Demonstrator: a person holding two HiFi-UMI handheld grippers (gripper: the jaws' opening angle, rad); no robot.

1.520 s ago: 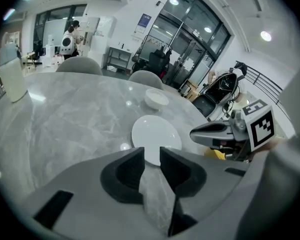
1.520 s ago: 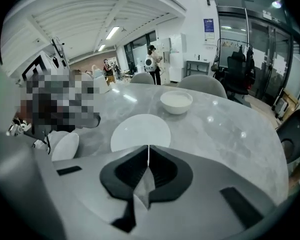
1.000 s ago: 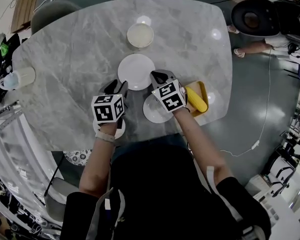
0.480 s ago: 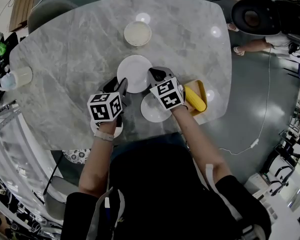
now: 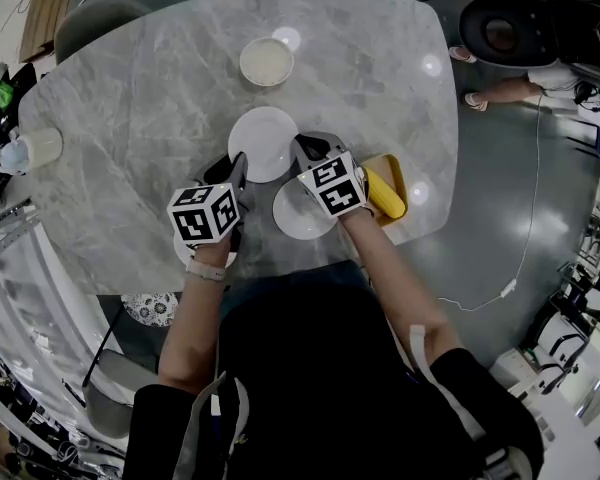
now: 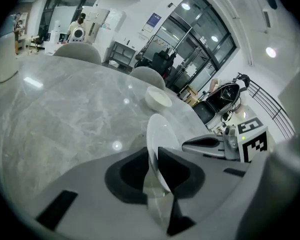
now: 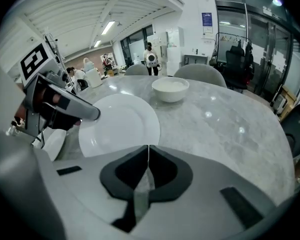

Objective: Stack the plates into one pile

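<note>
A white plate (image 5: 265,144) lies in the middle of the marble table (image 5: 140,108). My left gripper (image 5: 235,171) is at its near left rim. In the left gripper view the plate (image 6: 157,129) shows edge-on between the jaws, which have just been closing and now pinch its rim; the left gripper (image 6: 154,153) is shut on it. My right gripper (image 5: 306,152) sits at the plate's right rim, jaws shut together with nothing between them (image 7: 148,149); the plate (image 7: 120,124) lies just ahead of them. A second plate (image 5: 298,213) lies under my right hand, a smaller one (image 5: 202,255) under my left.
A white bowl (image 5: 266,61) stands farther back on the table. A yellow tray (image 5: 392,175) holding a yellow thing sits right of my right hand near the table's edge. A mug (image 5: 25,150) stands at the far left edge. Chairs ring the table.
My left gripper's jaws have closed onto the middle plate's rim. Both hands have stayed roughly in place, and the right gripper stays shut.
</note>
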